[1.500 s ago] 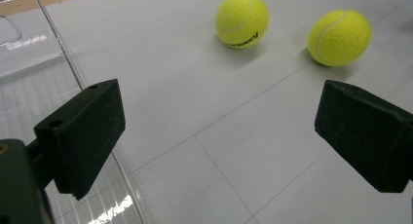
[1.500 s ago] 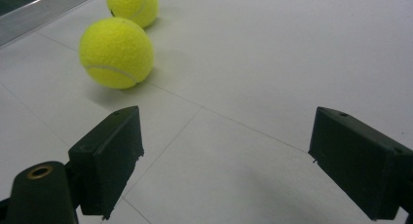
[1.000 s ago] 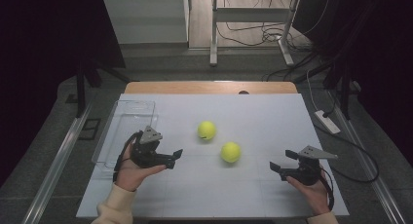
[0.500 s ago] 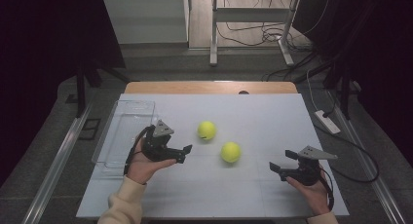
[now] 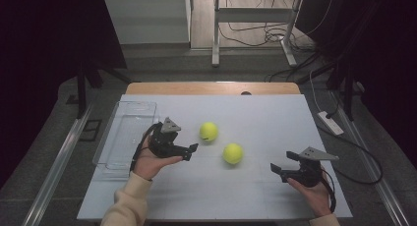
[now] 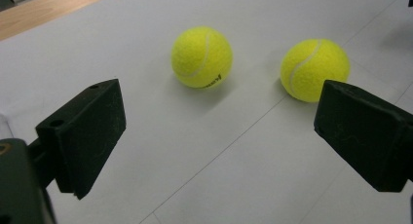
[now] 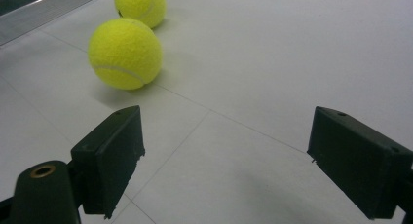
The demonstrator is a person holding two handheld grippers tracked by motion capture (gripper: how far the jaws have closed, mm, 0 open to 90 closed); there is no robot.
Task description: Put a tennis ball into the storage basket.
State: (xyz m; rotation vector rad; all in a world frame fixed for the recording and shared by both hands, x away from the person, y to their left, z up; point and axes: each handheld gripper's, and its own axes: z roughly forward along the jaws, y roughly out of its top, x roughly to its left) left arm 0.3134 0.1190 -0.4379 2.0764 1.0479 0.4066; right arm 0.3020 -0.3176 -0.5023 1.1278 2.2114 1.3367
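Nearest the person, the right gripper (image 5: 281, 171) hangs just above the worktop (image 5: 265, 118) with its jaws spread wide and empty, and the left gripper (image 5: 191, 151) is likewise released, aimed at the two tennis balls beyond it. The nearer tennis ball (image 5: 232, 153) lies between the two grippers, and the farther tennis ball (image 5: 208, 131) sits just beside it, apart from it, with the clear plastic bin (image 5: 129, 113) off to the left. Each ball looks light, springy and felt-covered, so it should grip well but roll at a nudge; I judge the best hold is across its widest middle.

Balls (image 5: 208, 131) (image 5: 232, 153) near, apparently apart; tray (image 5: 114, 158) left.
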